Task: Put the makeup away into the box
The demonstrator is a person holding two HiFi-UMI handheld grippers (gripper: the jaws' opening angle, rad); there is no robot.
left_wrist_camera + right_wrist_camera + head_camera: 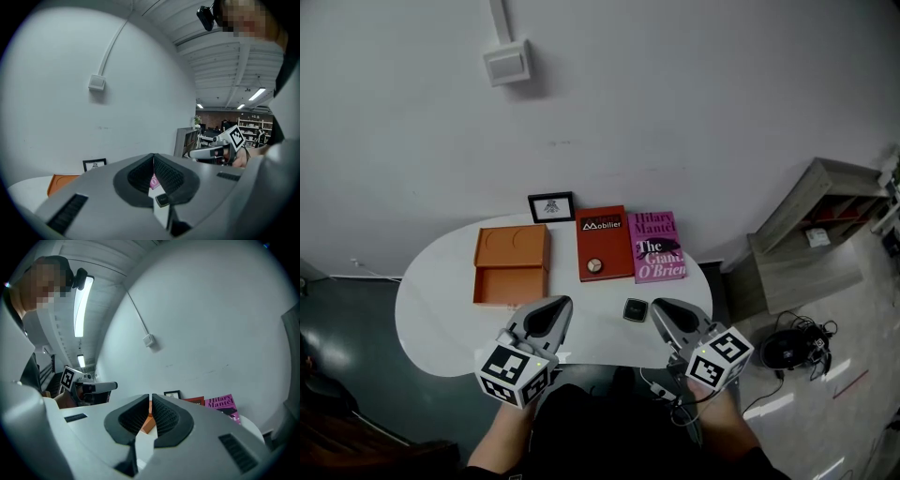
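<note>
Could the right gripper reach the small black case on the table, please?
Probably yes: the black case lies on bare table right beside the right gripper's tips, nothing between them. Its jaws are shut and would have to open first.

left claw (pixel 560 303) | right claw (pixel 657 308) | grey shells, black ribbed pads, black-white marker cubes (pixel 514 373)

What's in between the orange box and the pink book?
The red book lies between the orange box and the pink book on the table. The head view shows it.
</note>
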